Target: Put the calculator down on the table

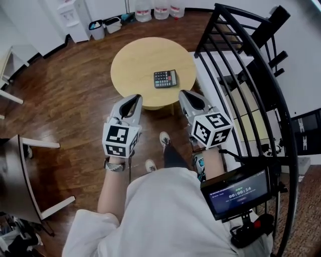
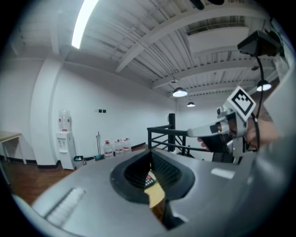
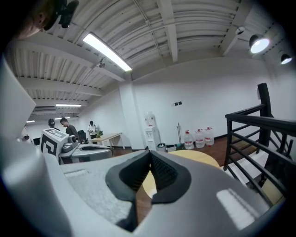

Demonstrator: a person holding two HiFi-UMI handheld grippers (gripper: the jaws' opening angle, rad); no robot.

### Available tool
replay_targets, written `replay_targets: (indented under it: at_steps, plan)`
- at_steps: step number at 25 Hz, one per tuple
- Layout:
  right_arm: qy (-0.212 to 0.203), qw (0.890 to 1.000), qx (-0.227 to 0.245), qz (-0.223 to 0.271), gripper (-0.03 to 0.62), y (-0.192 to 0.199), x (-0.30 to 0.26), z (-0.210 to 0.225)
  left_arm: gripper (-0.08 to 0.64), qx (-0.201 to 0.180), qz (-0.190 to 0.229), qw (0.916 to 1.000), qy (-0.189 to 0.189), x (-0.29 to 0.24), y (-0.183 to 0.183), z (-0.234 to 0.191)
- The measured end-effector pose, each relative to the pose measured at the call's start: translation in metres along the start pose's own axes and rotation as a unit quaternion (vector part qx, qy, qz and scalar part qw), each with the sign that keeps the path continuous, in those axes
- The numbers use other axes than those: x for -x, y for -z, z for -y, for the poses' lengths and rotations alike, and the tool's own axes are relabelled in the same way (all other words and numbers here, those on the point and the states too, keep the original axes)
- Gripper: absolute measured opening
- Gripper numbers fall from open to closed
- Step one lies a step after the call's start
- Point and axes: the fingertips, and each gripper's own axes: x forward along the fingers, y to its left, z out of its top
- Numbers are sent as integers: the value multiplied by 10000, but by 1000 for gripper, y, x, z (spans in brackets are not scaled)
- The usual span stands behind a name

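A dark calculator lies flat on the round light-wood table, right of its middle. Both grippers hover short of the table's near edge, apart from the calculator. My left gripper is shut and empty; in its own view the jaws meet, and a sliver of the calculator shows through the gap below. My right gripper is also shut with nothing held; its own view looks over the table top. Each gripper sees the other at its side: the right gripper, the left gripper.
A black stair railing curves close along the right. Water bottles, a dispenser and bins line the far wall. A white desk leg stands at left. My shoes are on the wooden floor below the grippers.
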Motion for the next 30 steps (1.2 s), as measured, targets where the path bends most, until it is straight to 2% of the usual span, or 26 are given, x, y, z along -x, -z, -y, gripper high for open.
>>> replay_targets:
  at_steps: [5, 8, 11, 17, 26, 30]
  plan:
    - [85, 9987, 362, 335, 3, -19, 27, -5, 8, -75, 214, 9997, -19, 15, -23, 10]
    - [44, 9973, 537, 499, 3, -28, 39, -7, 6, -197, 316, 9993, -53, 20, -39, 15]
    - [-23, 9963, 640, 573, 3, -33, 43, -9, 6, -165, 483, 9987, -69, 23, -53, 20]
    - [-7, 9912, 1083, 756, 2, -47, 42, -12, 8, -156, 670, 9976, -53, 23, -58, 28]
    - [80, 9936, 920, 648, 3, -43, 42, -9, 6, -162, 530, 9985, -36, 23, -54, 32]
    - [122, 9926, 1043, 612, 2, -49, 40, -10, 8, -258, 561, 9981, -39, 19, -62, 25]
